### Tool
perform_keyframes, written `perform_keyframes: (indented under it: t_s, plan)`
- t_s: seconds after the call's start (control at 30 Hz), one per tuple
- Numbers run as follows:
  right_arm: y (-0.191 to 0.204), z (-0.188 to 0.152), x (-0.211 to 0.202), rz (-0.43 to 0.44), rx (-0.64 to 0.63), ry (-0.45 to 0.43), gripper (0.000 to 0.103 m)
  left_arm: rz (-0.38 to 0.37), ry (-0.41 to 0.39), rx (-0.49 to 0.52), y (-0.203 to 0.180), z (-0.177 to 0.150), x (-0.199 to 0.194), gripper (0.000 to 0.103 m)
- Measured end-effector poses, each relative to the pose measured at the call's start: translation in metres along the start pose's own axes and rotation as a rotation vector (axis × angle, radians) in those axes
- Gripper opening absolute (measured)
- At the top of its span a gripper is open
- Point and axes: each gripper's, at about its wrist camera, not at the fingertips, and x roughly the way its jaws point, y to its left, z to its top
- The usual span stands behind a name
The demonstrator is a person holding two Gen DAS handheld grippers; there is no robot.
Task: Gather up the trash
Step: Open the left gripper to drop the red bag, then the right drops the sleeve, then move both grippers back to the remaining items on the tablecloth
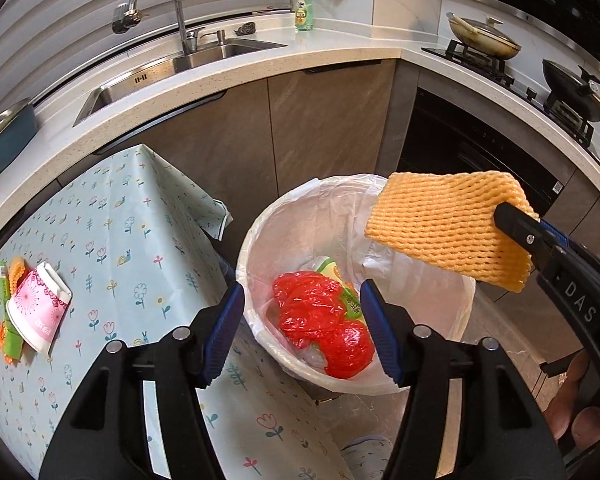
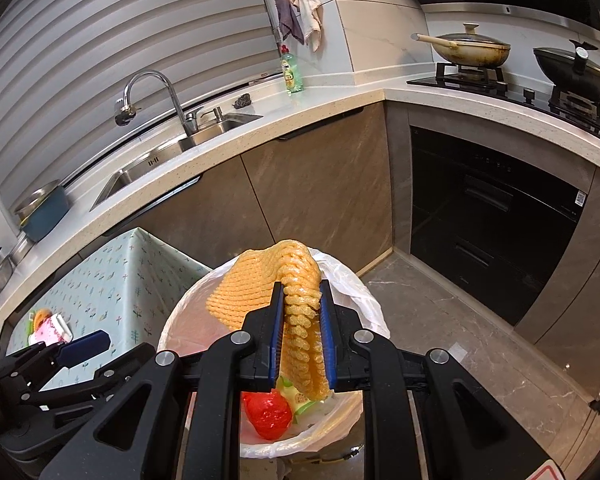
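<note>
At the frame's centre the lined bin point(image 2: 268, 446) already holds red and green wrappers, with the right tool point(image 2: 302, 336) clamping the foam net point(image 2: 252, 292) above its rim. The left tool point(image 1: 302, 330) gapes wide and empty; released off-centre, the light net could catch the rim and fall outside, while a cup point(image 1: 40, 312) waits on the counter point(image 1: 132, 240) at lower left.

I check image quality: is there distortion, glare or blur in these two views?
Left wrist view: fisheye bends the countertop edge; the foam net is sharp. Right wrist view: blinds curve strongly, glare lies on the floor tiles, corners are dark.
</note>
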Motion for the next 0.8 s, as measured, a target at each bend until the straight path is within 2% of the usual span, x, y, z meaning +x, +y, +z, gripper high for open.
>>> perform_keyframes:
  t_s: [0.23,0.4,0.5,0.57,0.8]
  plan:
    - [0.016,-0.002,0.011,0.013,-0.032,0.023,0.017,0.016,0.001,-0.028,0.016,-0.002,0.000,0.057]
    - [0.027,-0.004,0.020,0.006,-0.048,0.037,0.027,0.033,0.002,-0.058,0.032,-0.005,0.001,0.058]
    - [0.034,-0.005,0.025,0.005,-0.054,0.044,0.036,0.062,-0.016,-0.077,0.042,-0.007,-0.002,0.071]
    - [0.039,-0.005,0.024,0.007,-0.056,0.037,0.043,0.075,-0.025,-0.087,0.049,-0.008,-0.005,0.074]
    - [0.062,-0.003,0.014,0.029,-0.084,0.013,0.045,0.097,-0.039,-0.140,0.079,-0.011,-0.016,0.075]
